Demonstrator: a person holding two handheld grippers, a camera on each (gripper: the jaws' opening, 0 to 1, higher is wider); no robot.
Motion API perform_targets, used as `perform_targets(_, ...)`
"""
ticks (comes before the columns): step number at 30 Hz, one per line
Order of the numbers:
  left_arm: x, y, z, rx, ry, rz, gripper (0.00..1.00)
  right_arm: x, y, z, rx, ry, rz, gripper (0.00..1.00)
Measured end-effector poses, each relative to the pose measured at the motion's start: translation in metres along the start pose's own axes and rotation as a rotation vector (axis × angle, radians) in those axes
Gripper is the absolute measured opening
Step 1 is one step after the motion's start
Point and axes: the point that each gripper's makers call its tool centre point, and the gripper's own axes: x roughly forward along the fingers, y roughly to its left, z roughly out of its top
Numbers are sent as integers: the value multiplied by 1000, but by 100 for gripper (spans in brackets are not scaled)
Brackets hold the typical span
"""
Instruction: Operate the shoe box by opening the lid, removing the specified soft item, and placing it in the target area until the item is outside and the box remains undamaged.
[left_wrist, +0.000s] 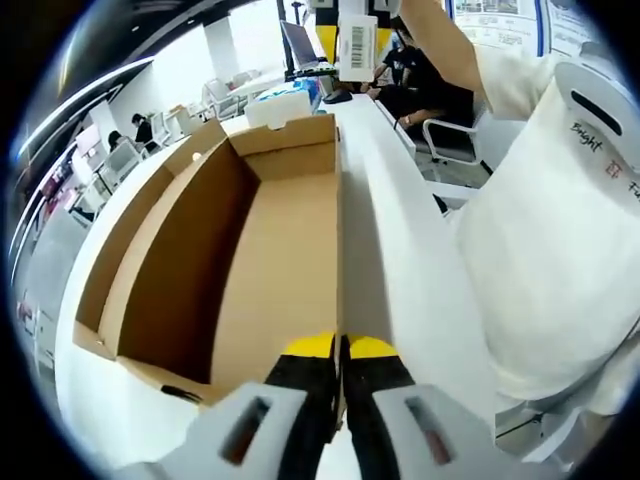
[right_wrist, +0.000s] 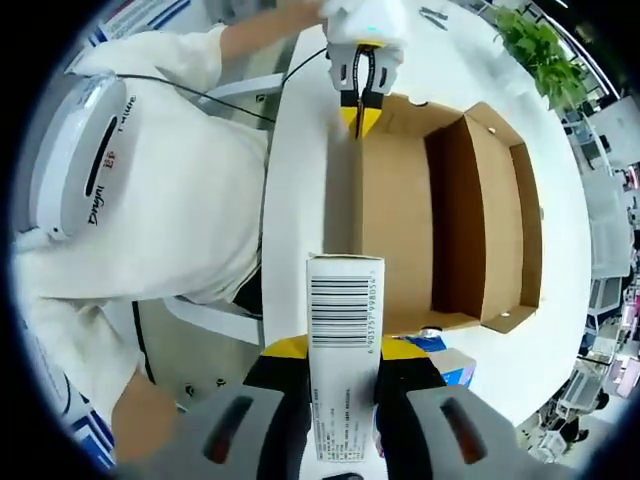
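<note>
The left gripper (left_wrist: 340, 350), jaws pinching the box (left_wrist: 250, 250) wall, steadies it while the right gripper (right_wrist: 343, 350) grips 1 white pack (right_wrist: 343, 340) above the far end; a hard pull could tear the cardboard.

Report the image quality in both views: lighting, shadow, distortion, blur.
Left gripper view: bright even light; fisheye bends the shoe box walls; its inner left wall is shaded; the left gripper is sharp. Right gripper view: white table nearly washed out; the barcode on the white item in the right gripper is crisp; edges curve.
</note>
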Motion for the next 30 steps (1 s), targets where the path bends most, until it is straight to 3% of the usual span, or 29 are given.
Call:
perform_targets(8,-1,3,0,4,-3,4,1,2,-1,-9,-8,14,-35,21)
perform_targets(18,0,6,-2,6,-5,-1,1,14,1,-30,46,53,-40,21)
perform_targets(24,0,6,-2,7,-5,2,1,15,11,-38,50,17,-39,21)
perform_targets(30,0,6,-2,5,-2,2,1,22,12,-49,59,26,-38,21)
